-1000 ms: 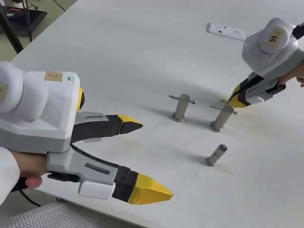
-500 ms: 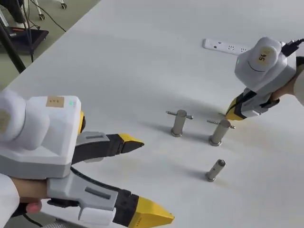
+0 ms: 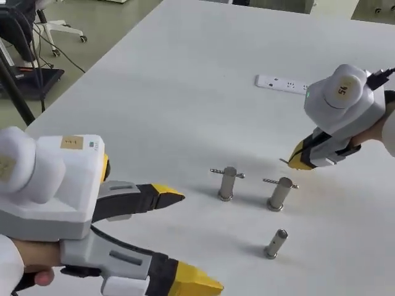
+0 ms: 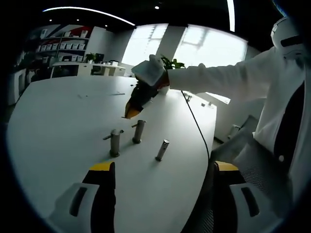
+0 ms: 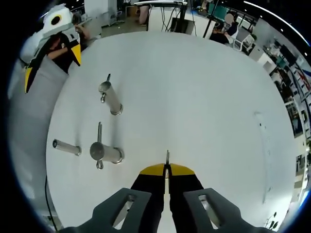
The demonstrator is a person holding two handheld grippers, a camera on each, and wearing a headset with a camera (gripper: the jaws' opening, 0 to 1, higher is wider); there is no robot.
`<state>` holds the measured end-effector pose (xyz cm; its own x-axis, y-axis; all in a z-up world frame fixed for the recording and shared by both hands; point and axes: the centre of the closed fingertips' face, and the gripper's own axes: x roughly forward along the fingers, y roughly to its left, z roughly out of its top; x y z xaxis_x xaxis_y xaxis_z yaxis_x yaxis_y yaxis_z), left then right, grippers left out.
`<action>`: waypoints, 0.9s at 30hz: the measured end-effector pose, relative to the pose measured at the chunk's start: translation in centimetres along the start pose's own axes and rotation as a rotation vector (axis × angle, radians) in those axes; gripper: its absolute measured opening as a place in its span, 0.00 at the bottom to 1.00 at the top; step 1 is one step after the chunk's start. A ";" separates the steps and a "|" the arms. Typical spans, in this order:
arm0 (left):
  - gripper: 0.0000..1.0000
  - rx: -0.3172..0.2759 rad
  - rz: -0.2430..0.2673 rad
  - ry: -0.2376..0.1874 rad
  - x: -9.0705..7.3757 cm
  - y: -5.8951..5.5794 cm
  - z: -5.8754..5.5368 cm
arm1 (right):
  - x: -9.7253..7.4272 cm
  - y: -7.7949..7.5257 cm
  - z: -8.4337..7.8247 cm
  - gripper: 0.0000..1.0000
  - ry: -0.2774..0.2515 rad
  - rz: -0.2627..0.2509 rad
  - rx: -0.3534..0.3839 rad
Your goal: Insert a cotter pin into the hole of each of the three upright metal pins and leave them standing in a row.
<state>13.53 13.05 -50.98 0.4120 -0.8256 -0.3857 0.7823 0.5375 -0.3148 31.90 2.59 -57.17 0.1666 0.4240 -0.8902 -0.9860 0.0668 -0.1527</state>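
White worktop (image 3: 154, 105) with three metal pins standing on it. Pin A (image 3: 227, 184) (image 4: 115, 142) (image 5: 111, 98) is the left one of the far pair in the head view; cotter A (image 3: 216, 171) sits crosswise through its head. Pin B (image 3: 279, 193) (image 4: 138, 131) (image 5: 106, 152) stands just beside A on the right; cotter B (image 3: 270, 182) likewise passes through the head, with its ends out on both sides. Pin C (image 3: 276, 243) (image 4: 162, 150) (image 5: 67, 147) stands nearer the person, apart from the pair and roughly in front of B; its head is bare. A and B stand side by side, and C is out of their line. Right tool (image 3: 292, 164) (image 4: 131, 114) (image 5: 166, 171): jaws closed tight on a third cotter pin (image 3: 282, 161) (image 5: 167, 158), whose thin end sticks out past the yellow tips. The tips are low over the worktop on the far side of pin B, near it but not touching it. I cannot tell whether the pin end meets the surface. Left tool (image 3: 202, 242) (image 4: 164, 166) (image 5: 51, 64): jaws wide apart and empty, held at the near left of the worktop, well apart from the three pins and pointing roughly toward them. A white power strip (image 3: 281, 84) lies flat on the worktop beyond the right tool. The legs of cotters A and B are too small to tell whether they are spread.
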 end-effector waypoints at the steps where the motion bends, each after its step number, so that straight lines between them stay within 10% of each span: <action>1: 0.79 0.000 0.007 -0.005 0.0 0.1 0.2 | -0.4 -0.1 0.4 0.00 -0.025 -0.015 0.004; 27: 0.54 -0.139 -0.010 -0.171 3.7 1.1 7.2 | -10.1 4.9 4.0 0.00 -0.369 -0.254 0.025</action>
<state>19.29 9.39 -46.53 0.4872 -0.8417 -0.2327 0.7197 0.5379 -0.4389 25.39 2.26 -47.25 0.3948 0.6847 -0.6126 -0.9147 0.2304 -0.3320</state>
